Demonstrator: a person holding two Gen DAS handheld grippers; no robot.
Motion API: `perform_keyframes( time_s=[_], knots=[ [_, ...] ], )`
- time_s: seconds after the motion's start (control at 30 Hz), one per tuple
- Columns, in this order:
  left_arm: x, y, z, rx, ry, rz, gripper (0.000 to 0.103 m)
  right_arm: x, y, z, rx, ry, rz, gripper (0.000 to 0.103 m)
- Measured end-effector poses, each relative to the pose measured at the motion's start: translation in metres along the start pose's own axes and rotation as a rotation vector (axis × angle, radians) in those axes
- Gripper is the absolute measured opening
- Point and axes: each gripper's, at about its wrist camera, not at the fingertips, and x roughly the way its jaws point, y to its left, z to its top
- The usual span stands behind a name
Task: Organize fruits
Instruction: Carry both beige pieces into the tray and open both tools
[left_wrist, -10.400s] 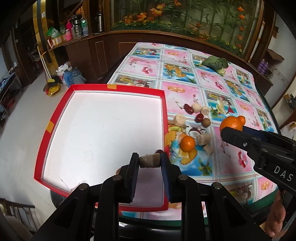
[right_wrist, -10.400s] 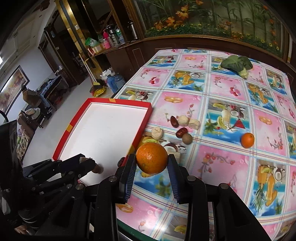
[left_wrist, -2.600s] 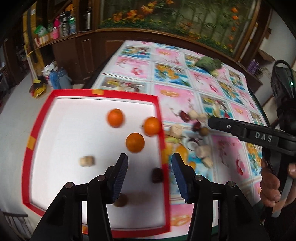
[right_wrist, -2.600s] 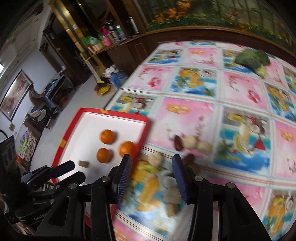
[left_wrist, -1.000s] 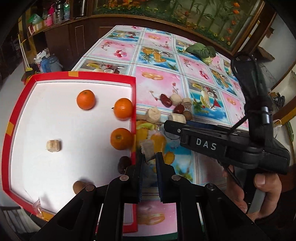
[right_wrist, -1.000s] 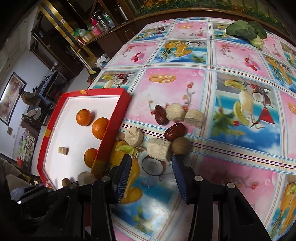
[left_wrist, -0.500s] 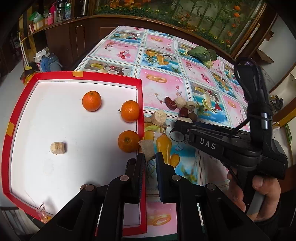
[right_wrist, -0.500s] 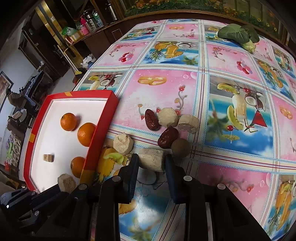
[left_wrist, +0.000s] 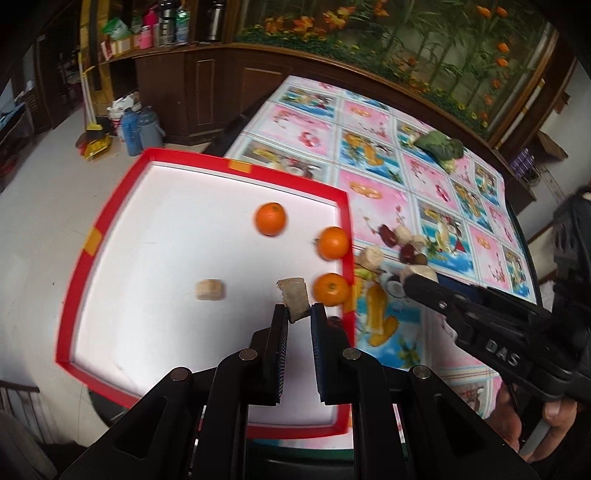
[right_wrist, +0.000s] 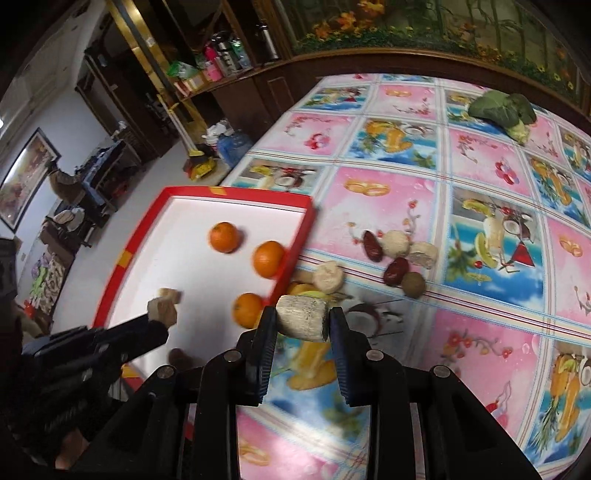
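Left gripper (left_wrist: 298, 312), nearest, is clamped on a small pale cut chunk (left_wrist: 294, 299) held above the white floor of the red-rimmed tray (left_wrist: 70, 306). Right gripper (right_wrist: 302, 325) grasps a thicker pale cylindrical piece (right_wrist: 303, 322) over the fruit-print tablecloth (right_wrist: 480, 332), just beside the tray's edge. Inside the tray lie three oranges (left_wrist: 270, 218) and one pale chunk (left_wrist: 209, 290). Farther out on the cloth sit red dates (right_wrist: 396, 271), pale pieces (right_wrist: 396, 243) and a round brown fruit (right_wrist: 413, 284); a leafy vegetable (right_wrist: 502, 109) lies at the far end.
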Motion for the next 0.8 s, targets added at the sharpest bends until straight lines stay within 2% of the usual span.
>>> perform_keyframes(
  time_s=[0.1, 0.3, 0.5, 0.8],
  knots=[
    [-0.016, 0.020, 0.001, -0.042, -0.030, 0.022, 0.012, -0.003, 0.018, 0.002, -0.037, -0.002, 0.053, 0.029],
    [-0.028, 0.049, -0.001, -0.103, -0.046, 0.060, 0.012, 0.007, 0.048, 0.011, -0.102, -0.003, 0.088, 0.029],
    [-0.009, 0.074, 0.002, -0.145, -0.008, 0.095, 0.012, 0.042, 0.070, 0.019, -0.141, 0.051, 0.108, 0.029],
    [0.032, 0.088, 0.013, -0.133, 0.064, 0.122, 0.012, 0.091, 0.084, 0.026, -0.174, 0.118, 0.073, 0.028]
  ],
)
